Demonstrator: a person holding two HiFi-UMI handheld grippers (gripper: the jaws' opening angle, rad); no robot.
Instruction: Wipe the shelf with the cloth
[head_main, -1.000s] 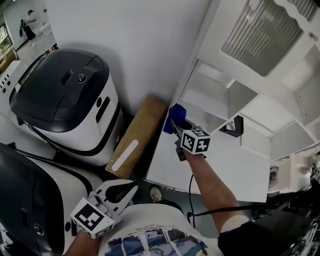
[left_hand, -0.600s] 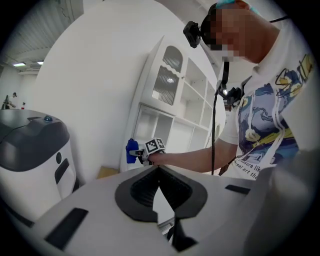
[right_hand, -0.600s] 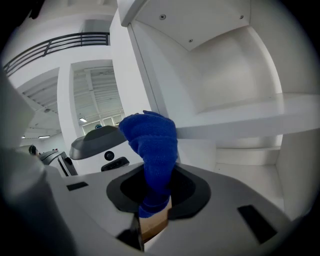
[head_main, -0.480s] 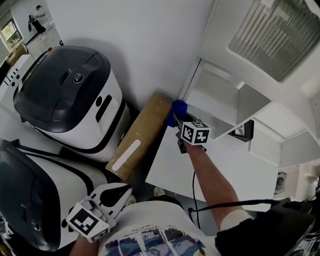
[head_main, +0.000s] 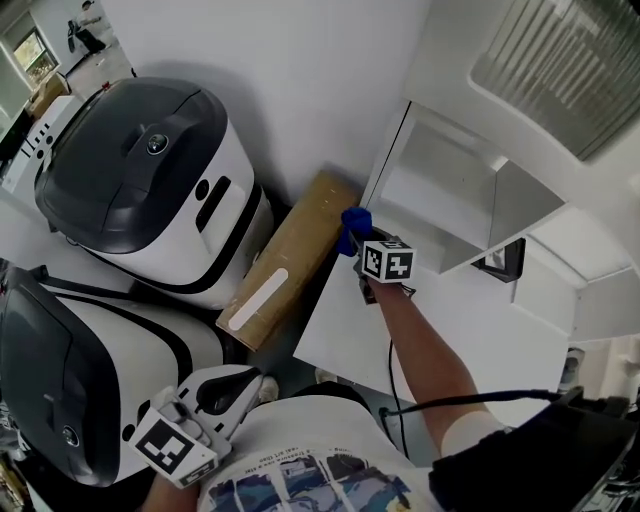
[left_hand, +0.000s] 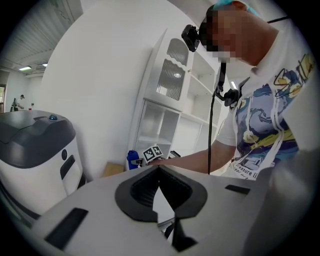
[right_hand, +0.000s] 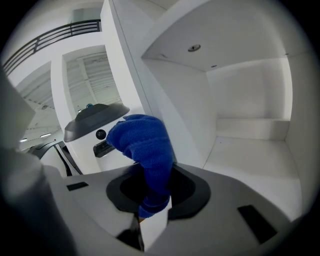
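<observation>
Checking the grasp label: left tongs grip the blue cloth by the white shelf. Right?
No. It is the right tongs, not the left, that grip the blue cloth by the white shelf. The right gripper view shows the cloth pinched between their jaws.

Shelf bay open — cardboard box flanks it.

Head camera pans: the white shelf unit slides right in frame. The right gripper, clamped on the bunched blue cloth, shifts slightly at the shelf's front-left corner. The left gripper drops lower in frame.
</observation>
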